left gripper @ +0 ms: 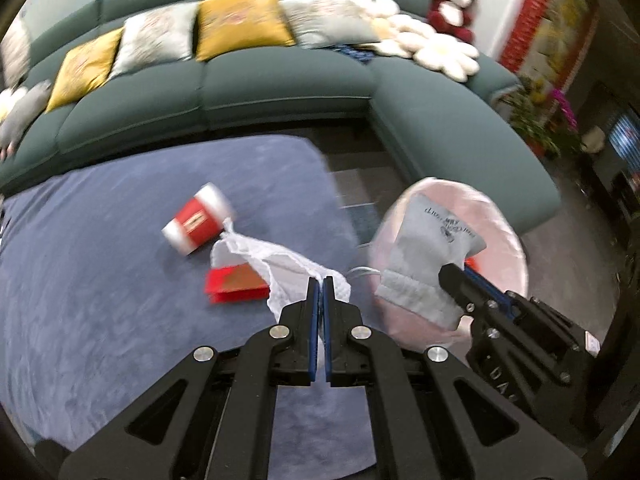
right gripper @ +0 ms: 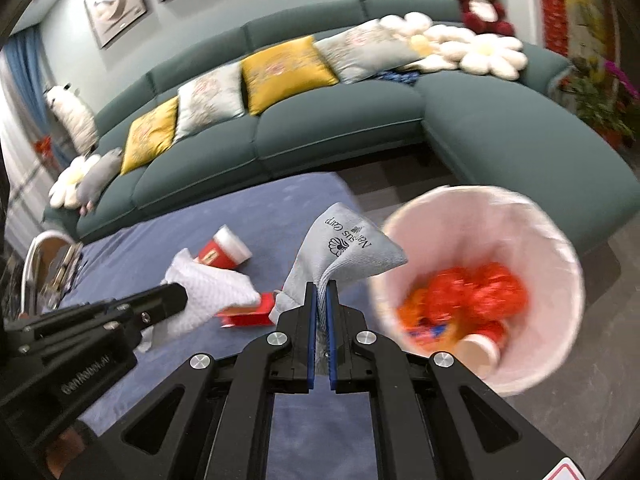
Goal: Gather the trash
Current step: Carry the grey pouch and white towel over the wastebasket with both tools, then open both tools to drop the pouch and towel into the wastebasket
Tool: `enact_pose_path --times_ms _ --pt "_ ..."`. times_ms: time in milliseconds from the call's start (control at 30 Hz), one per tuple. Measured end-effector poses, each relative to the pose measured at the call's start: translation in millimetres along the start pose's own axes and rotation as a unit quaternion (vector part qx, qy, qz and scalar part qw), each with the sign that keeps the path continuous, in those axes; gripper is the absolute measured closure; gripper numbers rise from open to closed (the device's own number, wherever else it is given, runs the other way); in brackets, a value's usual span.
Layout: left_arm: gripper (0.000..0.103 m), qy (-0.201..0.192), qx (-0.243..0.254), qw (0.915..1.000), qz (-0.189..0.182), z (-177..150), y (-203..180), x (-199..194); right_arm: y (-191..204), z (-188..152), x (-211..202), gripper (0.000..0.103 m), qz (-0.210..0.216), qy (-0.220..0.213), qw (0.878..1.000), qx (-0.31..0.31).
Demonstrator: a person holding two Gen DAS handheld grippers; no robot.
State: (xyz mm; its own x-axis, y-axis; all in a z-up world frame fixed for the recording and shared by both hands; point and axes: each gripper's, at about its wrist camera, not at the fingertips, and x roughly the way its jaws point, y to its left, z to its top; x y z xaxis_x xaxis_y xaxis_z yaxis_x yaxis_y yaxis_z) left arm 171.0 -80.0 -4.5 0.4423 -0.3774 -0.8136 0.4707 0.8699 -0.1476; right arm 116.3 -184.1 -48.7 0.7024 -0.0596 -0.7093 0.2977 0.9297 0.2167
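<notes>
Closest to the left wrist camera, the left gripper [left gripper: 321, 280] has its blue-padded jaws pressed together on a corner of a white tissue [left gripper: 280, 264], which trails off toward the blue rug [left gripper: 100, 280]. Beyond it on the rug lie a red box [left gripper: 236, 286] and a red-and-white paper cup [left gripper: 200, 220] on its side, both untouched. Off to the right, the right gripper [left gripper: 454, 276] carries a grey pouch [left gripper: 432, 252] in front of the pink-lined trash bin [left gripper: 516, 248], which stands on the floor just past the rug's edge, near the green sofa [left gripper: 280, 92]. From the right wrist camera, the right gripper [right gripper: 321, 286] is clamped shut on the neck of the grey pouch [right gripper: 344, 248], its printed side facing up, and the trash bin [right gripper: 560, 248] sits just to the right with red wrappers [right gripper: 476, 292] and a cup already inside. The left gripper [right gripper: 176, 298] shows at the left edge, with the white tissue [right gripper: 208, 292] bunched at its tip above the red box [right gripper: 248, 314]; the paper cup [right gripper: 224, 252] lies behind. I judge that both pieces are lifted and on their way to the bin, so this is the carrying step. Next, each gripper needs to get over the bin's mouth and part its jaws so the pouch and tissue fall in; the box and cup are left for afterwards.
</notes>
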Motion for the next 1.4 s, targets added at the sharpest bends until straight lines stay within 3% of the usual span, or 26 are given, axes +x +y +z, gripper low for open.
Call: enact_pose_path --times_ms 267,533,700,867,967,1067,1333,1400 --pt "0.101 -0.009 0.068 0.9967 -0.044 22.8 -86.7 10.2 -77.0 2.1 -31.4 0.098 -0.05 -0.028 0.997 0.044" --pt "0.101 0.012 0.1 0.9923 -0.072 26.7 -145.6 33.8 -134.7 -7.2 -37.9 0.098 -0.078 -0.029 0.992 0.092" --pt "0.101 0.027 0.114 0.9904 -0.073 25.5 -163.1 50.4 -155.1 -9.3 -34.1 0.098 -0.084 -0.028 0.99 0.109" --pt "0.099 0.04 0.097 0.9913 -0.08 27.9 -159.5 65.2 -161.7 -9.2 -28.1 0.098 -0.084 -0.026 0.989 0.119" --pt "0.089 0.044 0.086 0.9918 -0.084 29.3 -153.9 70.0 -160.5 -10.0 -24.9 0.098 -0.083 -0.024 0.989 0.12" --pt "0.06 0.035 0.072 0.9941 -0.073 30.6 -146.0 69.0 -160.8 -10.2 -22.3 0.098 -0.08 -0.023 0.989 0.121" --pt "0.058 0.034 0.049 0.997 -0.049 30.1 -124.7 69.2 -151.4 -5.4 -13.1 0.093 -0.067 -0.018 0.991 0.112" --pt "0.051 0.036 0.044 0.9974 -0.044 29.7 -119.1 69.7 -148.9 -3.7 -11.9 0.093 -0.066 -0.019 0.992 0.11"
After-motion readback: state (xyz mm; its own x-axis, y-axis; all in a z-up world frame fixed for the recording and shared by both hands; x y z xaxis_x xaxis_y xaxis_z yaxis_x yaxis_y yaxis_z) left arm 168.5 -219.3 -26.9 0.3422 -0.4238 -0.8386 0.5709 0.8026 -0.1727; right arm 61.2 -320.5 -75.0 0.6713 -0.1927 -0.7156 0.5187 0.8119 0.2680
